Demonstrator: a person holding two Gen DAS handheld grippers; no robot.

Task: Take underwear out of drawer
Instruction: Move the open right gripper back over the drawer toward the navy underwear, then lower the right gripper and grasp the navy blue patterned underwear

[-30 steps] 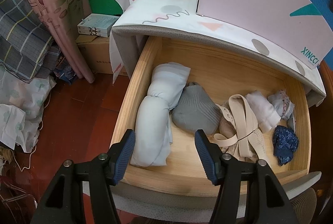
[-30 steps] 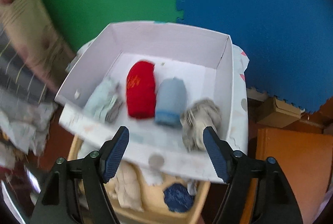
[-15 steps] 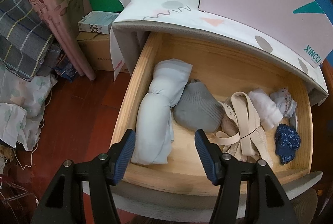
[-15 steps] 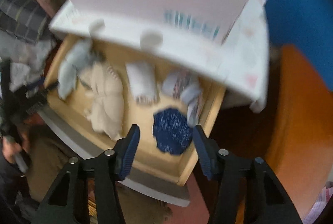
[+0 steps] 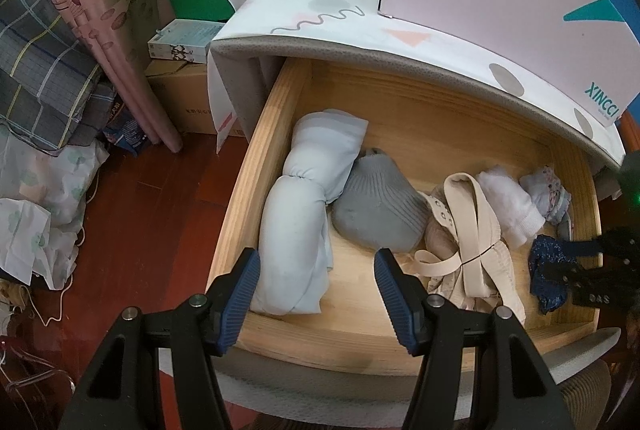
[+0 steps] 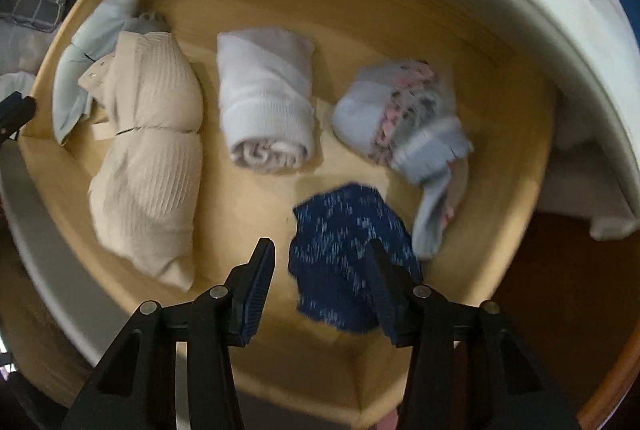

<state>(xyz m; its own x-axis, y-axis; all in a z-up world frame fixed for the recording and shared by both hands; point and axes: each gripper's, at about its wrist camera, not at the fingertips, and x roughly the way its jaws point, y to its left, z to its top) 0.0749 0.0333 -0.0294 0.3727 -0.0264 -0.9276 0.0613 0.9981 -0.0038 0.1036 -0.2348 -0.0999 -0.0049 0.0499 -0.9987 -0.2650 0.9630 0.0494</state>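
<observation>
— Two grippers up, one working. I've got the right gripper (image 6: 320, 294) pointing straight down over the navy piece (image 6: 344, 262), near the drawer's (image 5: 400, 346) front right corner.

— Holding it?

— Not that I can see. Jaws part open; they've just been closing, then eased out a touch. Navy cloth lies between them: right pad looks to overlap its edge, left pad stands clear over bare wood. Frame is blurred, so contact I can't confirm.

— Left side?

— Left gripper (image 5: 316, 294) hangs at the front edge, part open, holding nothing. Pale blue roll (image 5: 304, 214) and grey piece (image 5: 376, 206) lie below it, toward the left side.

— Other pieces?

— White roll (image 6: 266, 110) mid-drawer, beige bundle (image 6: 148, 166) left of it, floral piece (image 6: 400, 110) toward the back right.

— Step?

— Reach for the pick, I judge; nothing out yet. Next I'd sink the pads round the navy bunch, shut firmly, lift straight up clear of the right wall. Loose cloth may slip if I catch only an edge.
</observation>
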